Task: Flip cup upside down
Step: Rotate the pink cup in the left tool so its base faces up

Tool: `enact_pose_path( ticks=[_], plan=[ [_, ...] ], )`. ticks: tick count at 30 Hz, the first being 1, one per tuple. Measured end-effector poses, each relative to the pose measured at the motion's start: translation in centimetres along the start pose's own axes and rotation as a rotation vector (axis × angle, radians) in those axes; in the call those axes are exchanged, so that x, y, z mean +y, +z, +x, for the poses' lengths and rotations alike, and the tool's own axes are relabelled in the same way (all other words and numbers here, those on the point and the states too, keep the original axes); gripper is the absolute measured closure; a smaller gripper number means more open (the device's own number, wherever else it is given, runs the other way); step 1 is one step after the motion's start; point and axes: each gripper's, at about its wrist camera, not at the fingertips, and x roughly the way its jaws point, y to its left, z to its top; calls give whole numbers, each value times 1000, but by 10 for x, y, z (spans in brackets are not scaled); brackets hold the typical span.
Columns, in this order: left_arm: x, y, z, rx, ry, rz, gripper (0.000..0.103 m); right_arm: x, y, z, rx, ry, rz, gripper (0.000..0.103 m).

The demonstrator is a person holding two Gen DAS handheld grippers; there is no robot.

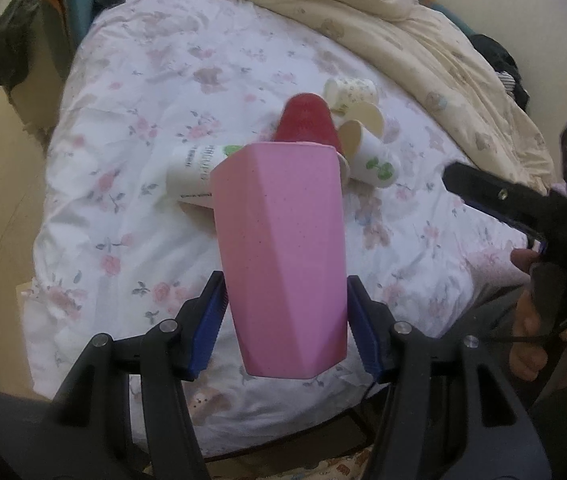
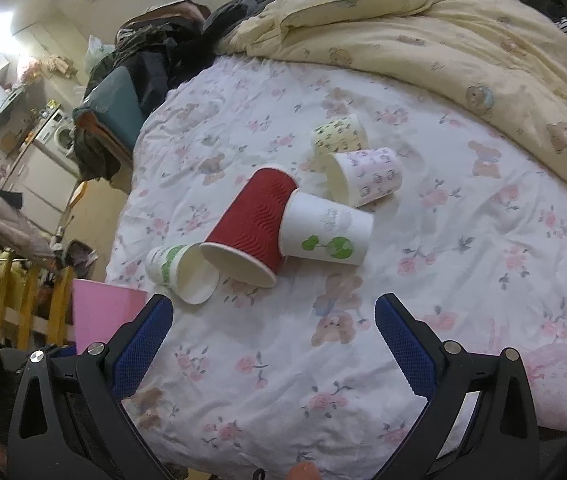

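Note:
My left gripper (image 1: 285,300) is shut on a pink faceted cup (image 1: 283,248), held upright above the bed with its blue pads on both sides; the cup also shows at the left edge of the right wrist view (image 2: 103,312). My right gripper (image 2: 273,320) is open and empty above the floral sheet, near the pile of cups. A red ribbed paper cup (image 2: 255,228) lies on its side, also seen behind the pink cup (image 1: 307,120).
Several paper cups lie on their sides on the floral bedsheet (image 2: 443,280): a white one with green print (image 2: 327,236), a white and green one (image 2: 179,272), a purple-patterned one (image 2: 367,178), a yellow one (image 2: 337,134). A cream duvet (image 2: 463,40) is bunched behind.

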Motion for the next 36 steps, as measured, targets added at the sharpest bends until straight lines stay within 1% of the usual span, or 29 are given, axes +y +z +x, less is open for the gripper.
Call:
enact_pose_path(
  ticks=[2, 4, 6, 10, 13, 16, 22, 28, 36],
  plan=[
    [-5, -2, -1, 1, -8, 20, 49, 6, 0, 3, 17, 96, -9, 0],
    [-9, -3, 0, 5, -8, 36, 49, 12, 1, 7, 33, 133, -28, 0],
    [-11, -4, 2, 20, -17, 44, 49, 23, 1, 11, 51, 188, -57, 0],
    [-17, -8, 8, 47, -16, 72, 49, 42, -2, 16, 68, 221, -119, 0],
    [-23, -10, 7, 49, -25, 97, 49, 49, -3, 22, 87, 203, -138, 0],
    [-29, -12, 3, 27, -16, 128, 48, 47, -3, 30, 112, 176, -131, 0],
    [-31, -11, -3, 4, -19, 134, 49, 32, -6, 39, 151, 120, -87, 0],
    [-33, -10, -7, -20, -15, 147, 49, 16, -9, 48, 200, 99, -18, 0],
    [-35, -9, -12, -43, -17, 156, 50, 6, -16, 58, 264, 62, 2, 0]
  ],
)
